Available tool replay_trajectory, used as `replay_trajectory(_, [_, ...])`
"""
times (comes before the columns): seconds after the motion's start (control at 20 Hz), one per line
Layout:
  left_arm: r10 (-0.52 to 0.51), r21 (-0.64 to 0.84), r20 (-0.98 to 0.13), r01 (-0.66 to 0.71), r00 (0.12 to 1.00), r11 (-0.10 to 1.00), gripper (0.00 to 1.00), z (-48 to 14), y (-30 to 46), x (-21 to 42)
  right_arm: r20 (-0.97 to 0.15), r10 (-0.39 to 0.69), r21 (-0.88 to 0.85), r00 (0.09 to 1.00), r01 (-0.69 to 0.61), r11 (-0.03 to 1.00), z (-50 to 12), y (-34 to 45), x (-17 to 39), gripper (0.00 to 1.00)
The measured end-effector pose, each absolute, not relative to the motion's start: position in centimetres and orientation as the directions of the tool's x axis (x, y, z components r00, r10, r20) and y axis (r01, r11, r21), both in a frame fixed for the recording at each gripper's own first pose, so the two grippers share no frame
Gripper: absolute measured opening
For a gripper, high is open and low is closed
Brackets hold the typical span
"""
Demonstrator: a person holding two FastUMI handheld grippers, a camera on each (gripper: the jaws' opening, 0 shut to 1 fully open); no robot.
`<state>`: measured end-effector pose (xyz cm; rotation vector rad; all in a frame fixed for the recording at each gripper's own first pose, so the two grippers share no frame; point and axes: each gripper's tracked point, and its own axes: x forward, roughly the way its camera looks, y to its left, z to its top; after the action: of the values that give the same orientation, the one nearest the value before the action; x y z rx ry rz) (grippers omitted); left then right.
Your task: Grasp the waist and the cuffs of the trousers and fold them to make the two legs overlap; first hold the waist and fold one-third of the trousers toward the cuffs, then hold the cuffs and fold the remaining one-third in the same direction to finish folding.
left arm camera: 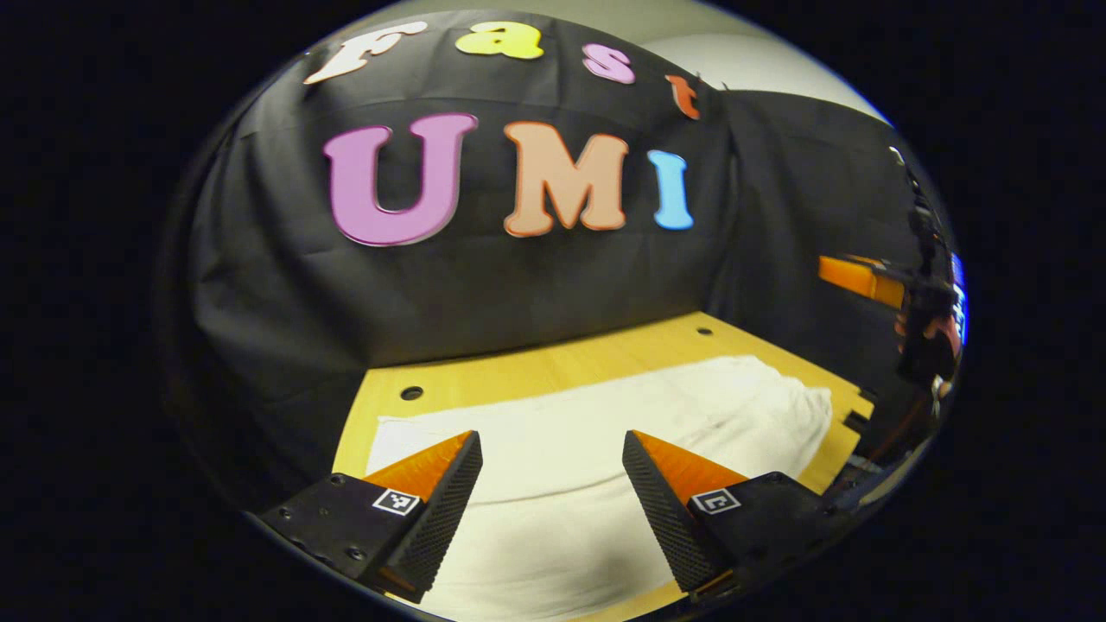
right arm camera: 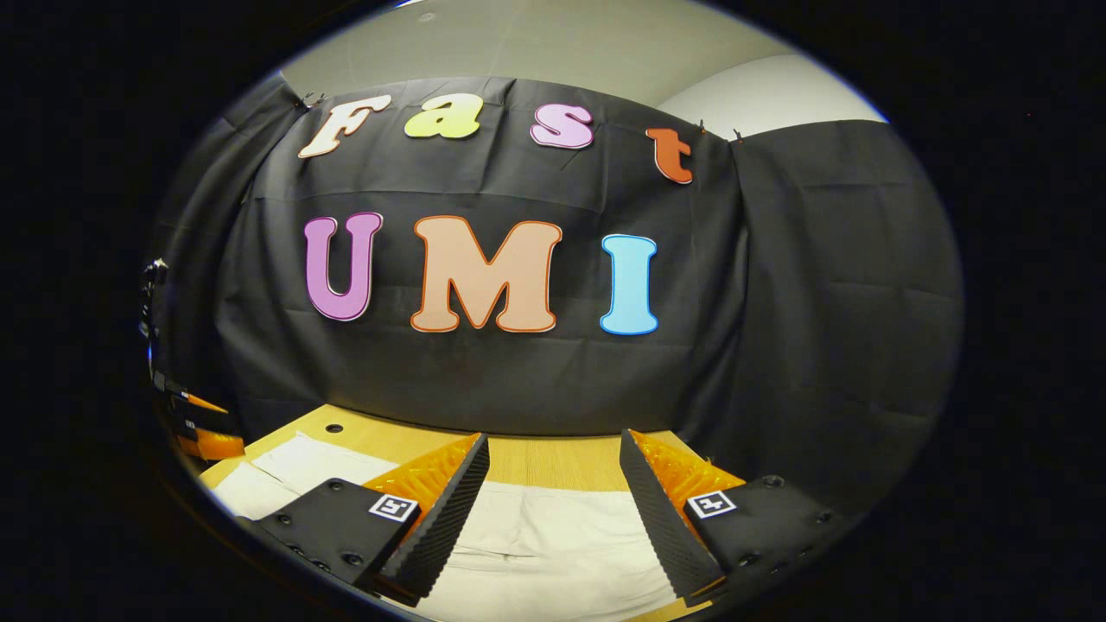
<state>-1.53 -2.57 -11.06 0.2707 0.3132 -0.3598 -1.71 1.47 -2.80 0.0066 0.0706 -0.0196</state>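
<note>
The wooden bench (left arm camera: pixel 518 367) stretches from 9 to 3 o'clock below the black booth wall; pale trousers (left arm camera: pixel 553 432) lie flat across it, under both claws; the left claw (left arm camera: pixel 553 453) hangs wide above the cloth, holding nothing; the right claw (right arm camera: pixel 553 453) is likewise wide over the trousers (right arm camera: pixel 553 527); the other gripper (left arm camera: pixel 924 302) shows at 3 o'clock in the left gripper view.

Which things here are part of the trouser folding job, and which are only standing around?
Belong to the job:
- white trousers, spread flat on the table
- left gripper, open above them
- right gripper, open above them

Only around:
- wooden table
- black cloth wall
</note>
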Motion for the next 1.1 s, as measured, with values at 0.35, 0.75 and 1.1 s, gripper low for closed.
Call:
replay_trajectory(0.35, [-0.352,0.305,-0.661,0.666,0.662,0.68,0.96,-17.8,0.9,-4.9,-0.099,-0.056,-0.037,0.994,0.053,0.998,-3.7,1.9,-3.5,0.97])
replay_trajectory(0.75, [-0.249,0.2,-0.906,0.866,0.341,0.458,0.95,-28.6,6.8,-12.4,-0.118,-0.096,-0.072,0.988,0.088,0.993,-4.1,2.0,-4.5,0.97])
replay_trajectory(1.1, [-0.15,0.149,-0.963,0.907,0.223,0.393,0.9,-31.8,10.0,-15.5,-0.128,-0.086,-0.104,0.988,0.073,0.992,-4.8,2.9,-4.1,0.97])
